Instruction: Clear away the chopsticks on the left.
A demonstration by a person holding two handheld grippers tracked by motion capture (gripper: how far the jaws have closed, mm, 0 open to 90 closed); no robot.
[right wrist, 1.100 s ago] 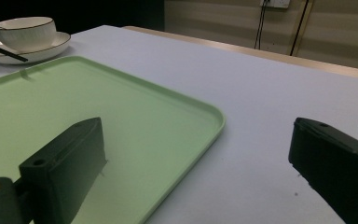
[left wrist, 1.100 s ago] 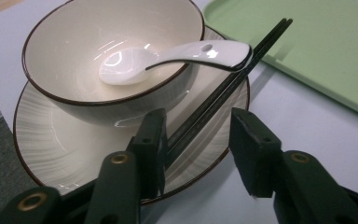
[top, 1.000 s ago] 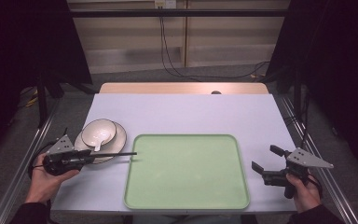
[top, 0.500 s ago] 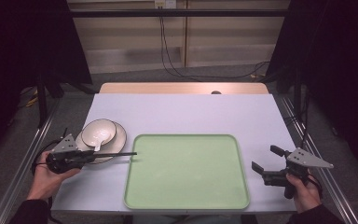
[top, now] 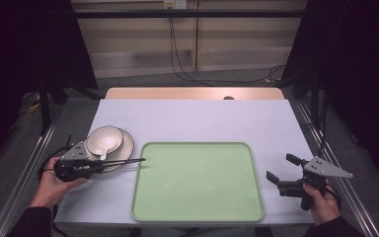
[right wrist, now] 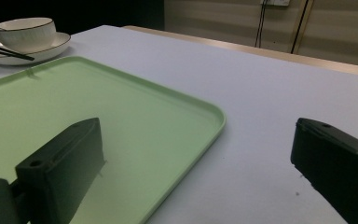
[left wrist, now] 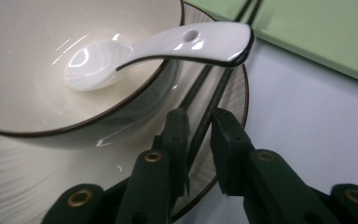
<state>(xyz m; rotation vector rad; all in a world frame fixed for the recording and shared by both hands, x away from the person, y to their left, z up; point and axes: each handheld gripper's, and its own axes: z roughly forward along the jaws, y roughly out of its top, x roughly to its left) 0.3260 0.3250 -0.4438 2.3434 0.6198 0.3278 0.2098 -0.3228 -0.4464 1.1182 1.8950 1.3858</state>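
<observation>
A pair of black chopsticks [top: 126, 161] lies across the rim of a white plate [top: 124, 149], tips reaching over the left edge of the green tray [top: 197, 182]. My left gripper [top: 102, 163] is shut on their near end. In the left gripper view the jaws pinch the chopsticks [left wrist: 209, 109] just over the plate [left wrist: 23, 172]. A cream bowl [top: 104, 139] with a dark rim stands on the plate, and a white spoon [left wrist: 168, 46] rests in the bowl [left wrist: 23, 60]. My right gripper [top: 281, 167] is held open and holds nothing, right of the tray.
The tray [right wrist: 121, 116] holds nothing and takes up the table's front middle. A white table top [top: 202, 118] stretches behind it, with a wooden strip [top: 192, 93] along the far edge. Metal rails run along both sides of the table.
The left gripper with the chopsticks has shifted only very slightly. The right gripper has stayed where it was.
</observation>
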